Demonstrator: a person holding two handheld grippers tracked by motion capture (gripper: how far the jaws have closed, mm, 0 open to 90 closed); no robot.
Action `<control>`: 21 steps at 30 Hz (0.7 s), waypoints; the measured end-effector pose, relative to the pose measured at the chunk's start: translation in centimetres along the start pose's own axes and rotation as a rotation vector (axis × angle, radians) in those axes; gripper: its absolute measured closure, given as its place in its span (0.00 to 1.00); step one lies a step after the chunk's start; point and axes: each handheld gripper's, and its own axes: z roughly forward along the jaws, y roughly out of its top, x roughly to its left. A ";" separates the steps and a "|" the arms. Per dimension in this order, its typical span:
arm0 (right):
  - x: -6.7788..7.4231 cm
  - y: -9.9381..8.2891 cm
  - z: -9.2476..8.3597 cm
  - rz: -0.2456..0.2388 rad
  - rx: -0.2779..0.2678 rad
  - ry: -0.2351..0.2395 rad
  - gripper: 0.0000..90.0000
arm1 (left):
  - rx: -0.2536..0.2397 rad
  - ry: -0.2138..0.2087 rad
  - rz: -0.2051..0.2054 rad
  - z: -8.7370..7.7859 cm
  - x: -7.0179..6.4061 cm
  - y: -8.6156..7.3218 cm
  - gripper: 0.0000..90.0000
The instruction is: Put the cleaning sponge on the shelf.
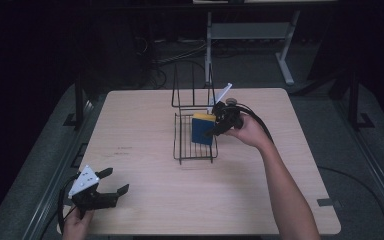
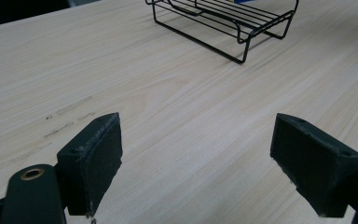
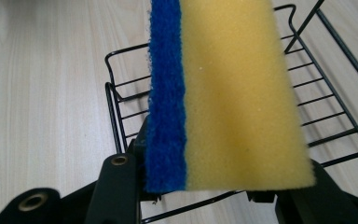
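Between the right tongs (image 3: 214,186), the sponge (image 3: 223,93) is cut off by the top edge of the right gripper view, and the pads are hidden behind it. Beyond the left tongs (image 2: 196,158), the wire rack (image 2: 223,23) is cropped at the top edge. In the high view, the white piece (image 1: 222,95) above the right tongs is too small to be identified.

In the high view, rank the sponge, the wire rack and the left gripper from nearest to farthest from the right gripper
1. Sponge: held in the right gripper.
2. Wire rack: right under the sponge, mid-table.
3. Left gripper: far off, at the table's near left corner.
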 end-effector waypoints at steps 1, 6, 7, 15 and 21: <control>0.0 0.0 0.1 -0.008 0.000 -0.004 0.62 | 0.001 0.000 -0.001 0.0 0.0 0.0 0.18; -0.1 0.0 0.6 -0.012 -0.007 -0.003 0.62 | 0.004 -0.003 0.006 0.1 0.0 0.0 0.18; -0.2 0.0 0.7 -0.006 -0.006 0.003 0.62 | 0.005 -0.002 0.006 0.1 0.0 0.0 0.18; -0.5 -0.2 1.3 0.001 0.011 0.000 0.61 | 0.004 -0.001 0.000 -0.1 0.1 -0.1 0.18; -0.5 -0.3 1.6 0.002 0.026 -0.006 0.61 | 0.003 0.000 0.004 -0.1 0.0 -0.1 0.18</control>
